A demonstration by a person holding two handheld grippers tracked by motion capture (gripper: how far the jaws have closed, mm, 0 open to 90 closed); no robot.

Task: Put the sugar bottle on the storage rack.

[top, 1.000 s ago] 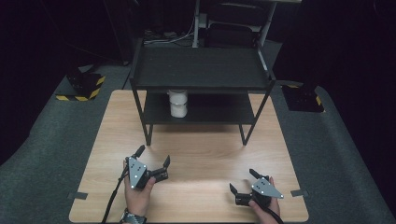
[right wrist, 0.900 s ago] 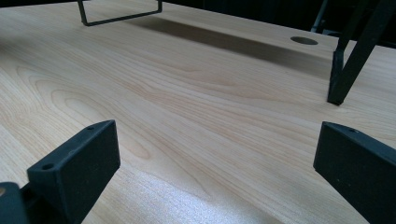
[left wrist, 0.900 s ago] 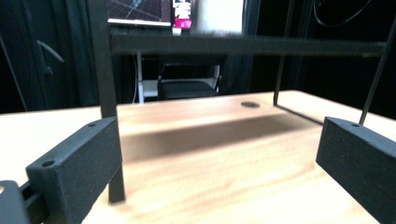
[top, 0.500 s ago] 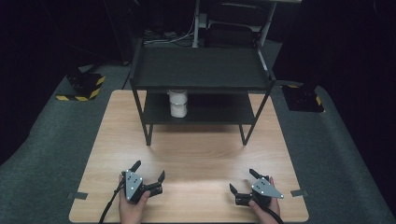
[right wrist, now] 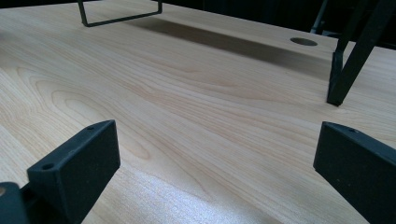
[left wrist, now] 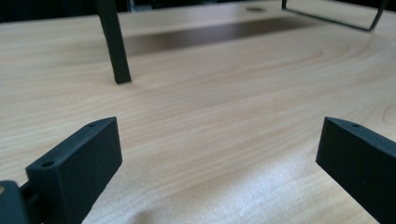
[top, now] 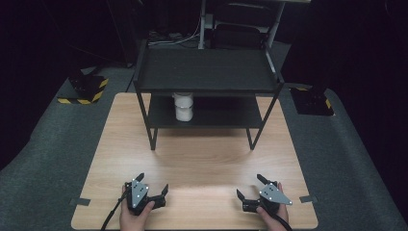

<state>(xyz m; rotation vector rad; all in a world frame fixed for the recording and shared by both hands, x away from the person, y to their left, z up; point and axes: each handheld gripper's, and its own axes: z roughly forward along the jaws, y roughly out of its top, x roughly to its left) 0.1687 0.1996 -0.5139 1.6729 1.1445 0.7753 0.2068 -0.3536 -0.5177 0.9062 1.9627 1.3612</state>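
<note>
Resting low on the near edge of the wooden bench (top: 202, 154), the left gripper (top: 153, 185) and the right gripper (top: 249, 186) sit well apart from each other, each held in a hand, each with its jaws spread wide and nothing between them. Both gripper views look along the two black jaws onto bare pale wood grain. The nearest thing to them is a white container (top: 184, 106), standing upright on the lower shelf of a black two-tier rack (top: 207, 72) at the far half of the bench, toward the rack's left side. It looks cylindrical, with a narrower upper part partly hidden under the top shelf; its surface is plain white, and any label or writing is too small to read. It stands well away from both grippers. One slim black rack leg (left wrist: 114, 46) shows in the left gripper view, another (right wrist: 348, 60) in the right gripper view, beside a round hole (right wrist: 303, 41) in the bench top. Yellow-and-black striped blocks (top: 89, 89) lie on the grey floor left of the bench.
</note>
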